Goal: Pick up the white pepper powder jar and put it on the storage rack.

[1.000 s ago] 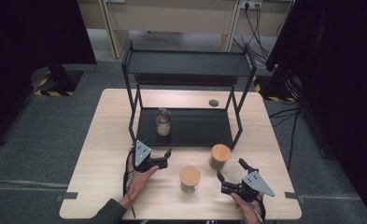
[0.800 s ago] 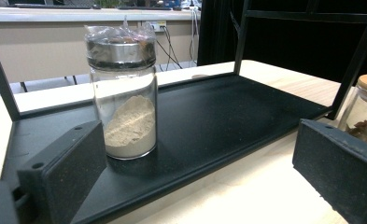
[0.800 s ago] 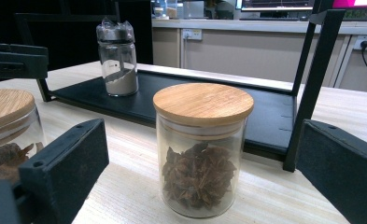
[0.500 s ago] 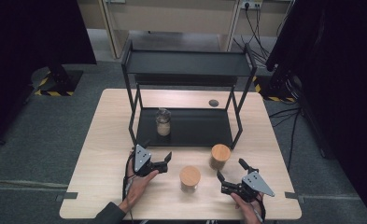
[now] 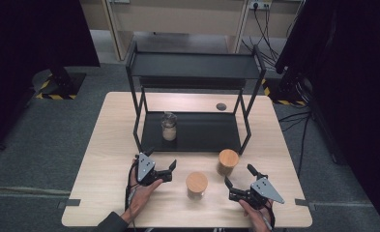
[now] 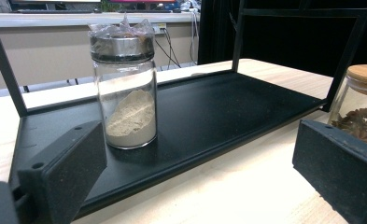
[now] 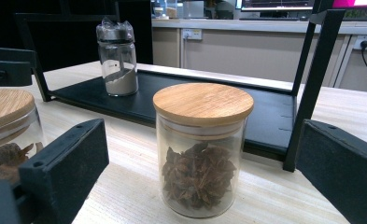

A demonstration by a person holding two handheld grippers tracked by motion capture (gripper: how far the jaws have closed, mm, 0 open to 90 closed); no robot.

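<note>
Right gripper view: claw wide, empty.

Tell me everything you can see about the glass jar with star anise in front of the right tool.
The clear round glass jar with a flat wooden lid stands upright on the light wooden table, just in front of the black metal shelf rack. Its lid is on. Brown star anise fills about its lower half. It stands apart from the other things. The right tool points at it with jaws open, not touching.
</note>
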